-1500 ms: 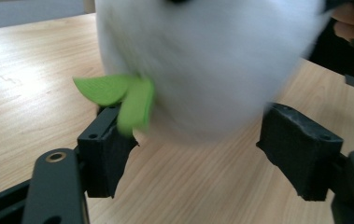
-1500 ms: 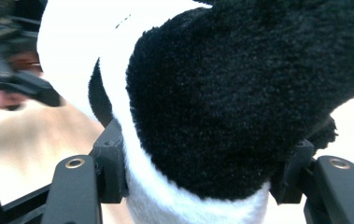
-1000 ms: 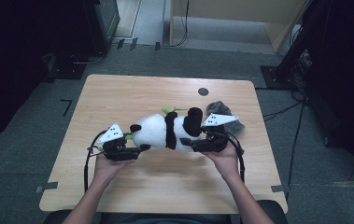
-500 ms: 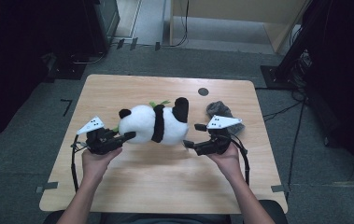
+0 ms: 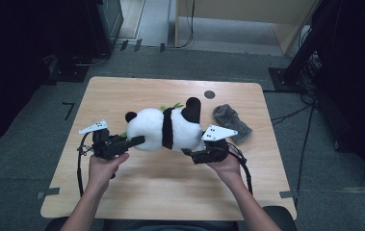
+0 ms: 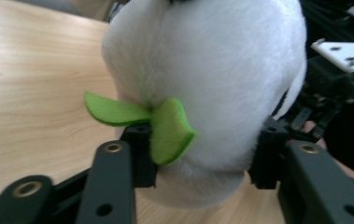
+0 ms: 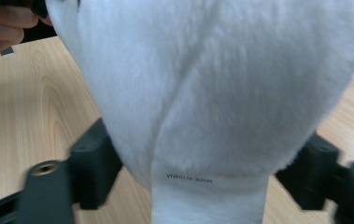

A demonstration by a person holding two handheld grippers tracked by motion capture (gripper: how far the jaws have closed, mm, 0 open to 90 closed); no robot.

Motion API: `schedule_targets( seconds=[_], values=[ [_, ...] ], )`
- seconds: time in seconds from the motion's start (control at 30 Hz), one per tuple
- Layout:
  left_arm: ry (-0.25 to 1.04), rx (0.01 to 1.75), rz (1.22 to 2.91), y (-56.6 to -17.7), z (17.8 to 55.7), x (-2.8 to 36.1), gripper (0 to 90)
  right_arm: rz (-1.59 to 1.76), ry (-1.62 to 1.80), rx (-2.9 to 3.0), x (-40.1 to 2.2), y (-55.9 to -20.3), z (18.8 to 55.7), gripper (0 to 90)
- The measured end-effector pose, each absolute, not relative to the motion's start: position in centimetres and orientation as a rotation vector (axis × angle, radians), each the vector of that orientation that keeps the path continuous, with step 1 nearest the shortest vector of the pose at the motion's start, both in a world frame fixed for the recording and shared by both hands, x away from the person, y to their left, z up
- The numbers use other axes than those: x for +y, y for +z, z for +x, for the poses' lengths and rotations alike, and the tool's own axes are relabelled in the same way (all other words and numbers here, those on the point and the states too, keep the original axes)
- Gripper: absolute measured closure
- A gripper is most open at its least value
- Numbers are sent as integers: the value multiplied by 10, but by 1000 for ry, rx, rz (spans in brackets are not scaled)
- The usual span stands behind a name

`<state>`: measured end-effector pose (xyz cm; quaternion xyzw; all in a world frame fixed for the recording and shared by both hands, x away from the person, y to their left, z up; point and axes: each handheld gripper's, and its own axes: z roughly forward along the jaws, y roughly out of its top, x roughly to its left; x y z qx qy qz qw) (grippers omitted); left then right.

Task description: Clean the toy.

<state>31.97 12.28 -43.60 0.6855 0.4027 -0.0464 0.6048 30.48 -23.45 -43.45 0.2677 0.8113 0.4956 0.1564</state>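
Dark floor and cables ring a pale wooden worktop (image 5: pixel 122 202), where a plush panda (image 5: pixel 163 129) lies on its side near the middle, black ear toward the person's left, black legs toward the right. A grey crumpled cloth (image 5: pixel 231 121) sits just beyond the right hand, apart from the toy. The work in hand looks like handling the panda with both tools, and it seems to be in mid-course: the toy is caught at both ends but rests low over the wood, and whether it is clear of the surface cannot be told. The left tool (image 5: pixel 133 141) meets the head end; in the left gripper view its jaws stand either side of the white fur beside the green felt leaves (image 6: pixel 158 122), pads pressing in, having just been widening a little around it. The right tool (image 5: pixel 188 153) takes the rear end; in the right gripper view its jaws bracket the white body and the sewn label (image 7: pixel 202 198), and they have just been closing in on the plush. Both forearms come in low from the near edge, hands level, tools pointing inward toward each other. Lifting, turning or placing the toy is what appears to remain.
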Motion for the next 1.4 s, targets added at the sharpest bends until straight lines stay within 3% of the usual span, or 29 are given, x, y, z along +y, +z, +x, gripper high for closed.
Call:
schedule_targets(
  seconds=[0.03,0.1,0.23,0.53,0.7,0.87,1.2,1.4],
  values=[
    [-84,932,1601,-438,320,121,488,776,1414,2329,-234,-435,305,289],
    [-38,926,1633,-440,320,117,398,835,1387,2343,-235,-436,308,330],
    [22,898,1697,-445,320,111,278,921,1400,2382,-241,-436,315,334],
    [273,764,1874,-452,308,94,239,1038,1451,2366,-250,-433,317,322],
    [169,839,1835,-458,312,92,264,1096,1536,2339,-257,-432,319,312],
    [100,902,1807,-459,315,93,349,1079,1535,2328,-257,-432,319,276],
    [-85,1003,1704,-462,323,104,344,1037,1478,2334,-255,-428,315,238],
    [-22,1005,1743,-462,322,103,323,1027,1416,2346,-250,-429,313,233]
  ],
)
